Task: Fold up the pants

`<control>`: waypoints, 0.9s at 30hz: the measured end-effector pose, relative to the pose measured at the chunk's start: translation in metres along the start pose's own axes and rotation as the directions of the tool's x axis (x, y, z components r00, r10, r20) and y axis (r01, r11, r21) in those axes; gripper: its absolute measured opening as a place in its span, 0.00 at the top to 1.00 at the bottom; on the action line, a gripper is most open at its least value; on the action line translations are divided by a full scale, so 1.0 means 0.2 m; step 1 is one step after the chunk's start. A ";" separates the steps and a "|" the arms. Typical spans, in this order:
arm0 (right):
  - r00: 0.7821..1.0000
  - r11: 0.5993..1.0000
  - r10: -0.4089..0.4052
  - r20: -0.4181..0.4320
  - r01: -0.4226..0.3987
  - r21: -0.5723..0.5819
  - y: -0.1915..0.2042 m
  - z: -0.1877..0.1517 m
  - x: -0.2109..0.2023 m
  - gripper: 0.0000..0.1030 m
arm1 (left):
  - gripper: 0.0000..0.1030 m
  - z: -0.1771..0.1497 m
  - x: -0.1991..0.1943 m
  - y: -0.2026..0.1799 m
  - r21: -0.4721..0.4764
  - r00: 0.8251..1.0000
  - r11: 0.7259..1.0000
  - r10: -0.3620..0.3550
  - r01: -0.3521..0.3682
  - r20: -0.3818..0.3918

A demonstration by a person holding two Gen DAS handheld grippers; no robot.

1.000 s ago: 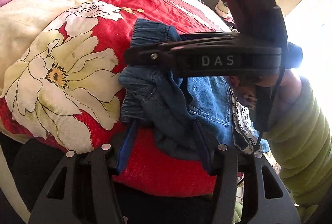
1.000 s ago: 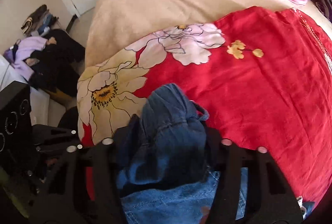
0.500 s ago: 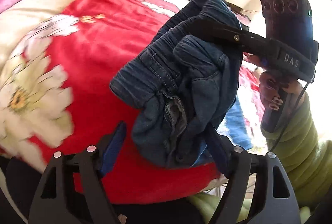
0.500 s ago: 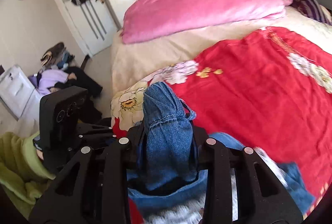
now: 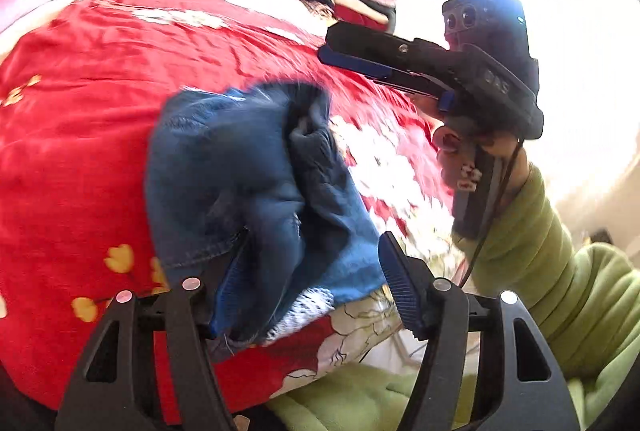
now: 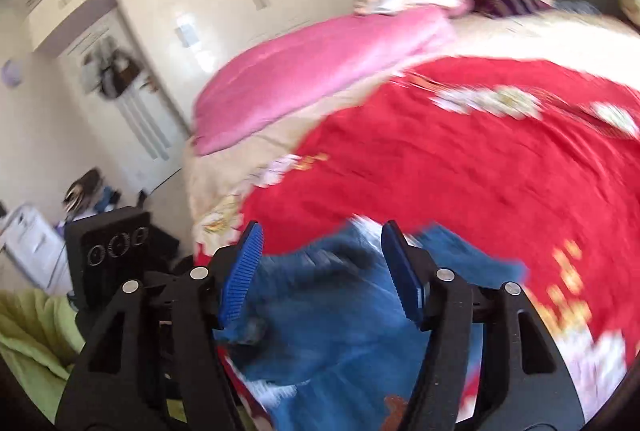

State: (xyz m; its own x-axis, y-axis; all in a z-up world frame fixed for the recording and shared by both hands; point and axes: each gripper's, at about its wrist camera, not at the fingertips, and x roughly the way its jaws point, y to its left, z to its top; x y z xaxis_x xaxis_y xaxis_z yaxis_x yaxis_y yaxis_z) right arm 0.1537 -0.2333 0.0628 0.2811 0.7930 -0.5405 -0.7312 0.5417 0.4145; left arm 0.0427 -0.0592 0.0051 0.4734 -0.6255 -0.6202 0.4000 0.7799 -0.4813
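Close in, the left gripper point(image 5: 308, 283) stands with jaws apart, the bunched denim pants point(image 5: 248, 187) lying loose between them on the red flowered bedspread point(image 5: 72, 135). Just beyond, the right gripper point(image 6: 322, 271) hovers above the pants, jaws apart and holding nothing. Farther back lies a pink pillow point(image 6: 320, 71).

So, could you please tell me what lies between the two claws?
In the left wrist view, the bunched jeans lie between the left claw and the right claw, red bedspread behind.
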 end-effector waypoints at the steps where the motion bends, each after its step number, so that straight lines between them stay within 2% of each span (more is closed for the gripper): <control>1: 0.999 0.999 -0.041 -0.013 0.041 0.012 -0.03 -0.05 -0.02 0.47 | 0.40 -0.01 0.02 -0.01 0.013 1.000 1.000 -0.004 0.004 -0.016; 3: 0.995 0.995 -0.087 -0.044 0.088 0.036 -0.07 -0.11 -0.02 0.47 | 0.39 -0.02 0.08 -0.03 0.036 0.999 0.999 0.006 -0.004 -0.053; 7: 0.983 0.986 -0.148 -0.109 0.155 0.057 -0.13 -0.25 0.01 0.47 | 0.38 -0.05 0.17 0.00 0.071 0.991 0.995 0.080 -0.073 -0.109; 9: 0.957 0.968 -0.238 -0.166 0.247 0.034 -0.15 -0.32 0.06 0.47 | 0.38 -0.07 0.18 0.01 0.073 0.989 0.994 0.092 -0.084 -0.114; 10: 0.935 0.954 -0.290 -0.203 0.299 0.014 -0.17 -0.36 0.10 0.47 | 0.38 -0.07 0.19 0.01 0.072 0.989 0.994 0.090 -0.083 -0.113; 11: 0.926 0.948 -0.311 -0.216 0.318 -0.004 -0.17 -0.37 0.11 0.47 | 0.38 -0.08 0.19 0.01 0.075 0.990 0.994 0.089 -0.081 -0.112; 13: 0.927 0.949 -0.309 -0.211 0.316 -0.003 -0.17 -0.38 0.09 0.47 | 0.38 -0.08 0.15 -0.01 0.089 0.992 0.993 0.081 -0.073 -0.093; 16: 0.938 0.949 -0.315 -0.147 0.314 -0.034 -0.13 -0.33 0.00 0.47 | 0.38 -0.06 0.03 -0.02 0.081 0.998 0.995 0.053 -0.052 -0.014; 19: 0.947 0.949 -0.307 -0.095 0.298 -0.101 -0.05 -0.23 -0.03 0.47 | 0.40 -0.01 -0.03 0.01 0.083 0.988 0.985 0.151 -0.152 0.024; 20: 0.951 0.952 -0.294 -0.097 0.282 -0.123 -0.03 -0.20 -0.01 0.47 | 0.43 0.01 -0.03 0.02 0.076 0.983 0.980 0.181 -0.182 0.026; 22: 0.954 0.952 -0.276 -0.116 0.255 -0.167 0.00 -0.14 0.07 0.47 | 0.72 0.03 0.00 0.05 0.054 0.983 0.982 0.181 -0.181 0.008; 24: 0.950 0.948 -0.272 -0.150 0.238 -0.211 0.02 -0.09 0.16 0.51 | 0.81 0.03 0.04 0.05 0.047 0.985 0.984 0.171 -0.170 -0.015; 25: 0.946 0.946 -0.270 -0.180 0.226 -0.231 0.02 -0.07 0.22 0.56 | 0.81 0.03 0.05 0.04 0.058 0.985 0.984 0.171 -0.169 -0.029; 27: 0.938 0.946 -0.260 -0.230 0.200 -0.255 0.02 -0.05 0.32 0.59 | 0.83 -0.02 0.09 0.00 0.112 0.978 0.975 0.199 -0.191 -0.064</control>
State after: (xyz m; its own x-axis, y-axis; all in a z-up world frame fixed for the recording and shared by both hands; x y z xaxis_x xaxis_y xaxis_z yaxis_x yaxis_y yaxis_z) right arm 0.1616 -0.1833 0.0234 0.3112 0.5385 -0.7831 -0.7942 0.5999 0.0969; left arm 0.0476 -0.0703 -0.0088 0.4918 -0.4556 -0.7420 0.3879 0.8776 -0.2818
